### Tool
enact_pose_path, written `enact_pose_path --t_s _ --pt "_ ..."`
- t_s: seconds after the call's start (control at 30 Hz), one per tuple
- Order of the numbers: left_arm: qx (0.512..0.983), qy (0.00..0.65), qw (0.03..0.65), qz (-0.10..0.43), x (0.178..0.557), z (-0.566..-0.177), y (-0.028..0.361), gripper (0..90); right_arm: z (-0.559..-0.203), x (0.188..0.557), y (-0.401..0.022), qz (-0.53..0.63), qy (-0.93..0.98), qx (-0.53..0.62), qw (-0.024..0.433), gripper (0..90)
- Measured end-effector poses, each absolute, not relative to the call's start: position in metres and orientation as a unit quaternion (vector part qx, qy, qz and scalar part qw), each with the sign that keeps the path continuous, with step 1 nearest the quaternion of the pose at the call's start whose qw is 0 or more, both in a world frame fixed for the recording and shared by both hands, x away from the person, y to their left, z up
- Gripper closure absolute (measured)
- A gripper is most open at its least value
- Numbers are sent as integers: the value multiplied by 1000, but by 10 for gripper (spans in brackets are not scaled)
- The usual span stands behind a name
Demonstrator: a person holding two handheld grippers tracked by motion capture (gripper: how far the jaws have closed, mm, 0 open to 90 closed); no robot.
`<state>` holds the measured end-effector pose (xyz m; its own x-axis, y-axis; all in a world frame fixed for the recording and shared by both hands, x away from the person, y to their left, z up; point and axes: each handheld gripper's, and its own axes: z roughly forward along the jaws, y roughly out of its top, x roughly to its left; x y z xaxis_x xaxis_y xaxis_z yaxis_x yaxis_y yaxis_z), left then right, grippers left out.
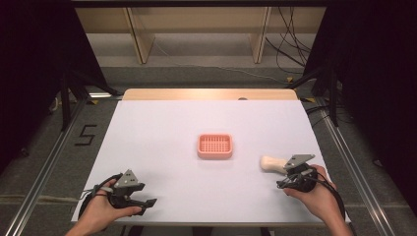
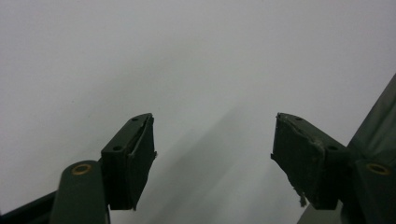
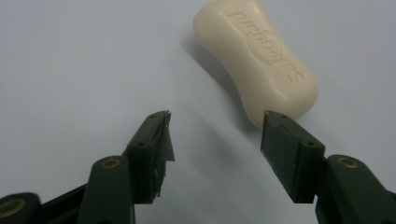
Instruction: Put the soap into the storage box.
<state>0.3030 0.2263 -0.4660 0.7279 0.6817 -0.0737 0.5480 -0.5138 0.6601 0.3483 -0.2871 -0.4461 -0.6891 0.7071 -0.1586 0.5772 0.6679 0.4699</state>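
In the high view, nearest the camera, the person's two hands come in at the near edge of the white table [image 1: 162, 128]. The left gripper [image 1: 147, 204] rests low at the near left, its jaws spread wide and empty. The right gripper [image 1: 284, 176] sits at the near right, just beside the cream soap bar [image 1: 271, 163], which lies on the table right of the pink soap dish [image 1: 215, 146]. The dish stands at the middle of the table, well apart from both grippers, and nothing lies in its ribbed tray.

In the left gripper view, the left gripper [image 2: 212, 140] has its jaws wide apart over bare table.

In the right gripper view, the right gripper [image 3: 215, 135] is open wide, and the soap bar [image 3: 257, 58] lies beyond the right-hand jaw, off the line between the two pads. To grasp it well, the gripper likely needs to shift toward the bar so it sits centred, then close across the narrow waist, where a slick bar is least apt to slip out.
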Motion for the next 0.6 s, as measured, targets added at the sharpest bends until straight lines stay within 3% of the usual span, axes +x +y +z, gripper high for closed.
enact_pose_path --t_s 0.37,0.6 --pt "863 351 351 89 302 -468 226 296 -426 391 -276 88 953 248 149 360" --pt "863 351 352 89 303 -468 227 296 -424 414 -269 42 974 198 100 341"
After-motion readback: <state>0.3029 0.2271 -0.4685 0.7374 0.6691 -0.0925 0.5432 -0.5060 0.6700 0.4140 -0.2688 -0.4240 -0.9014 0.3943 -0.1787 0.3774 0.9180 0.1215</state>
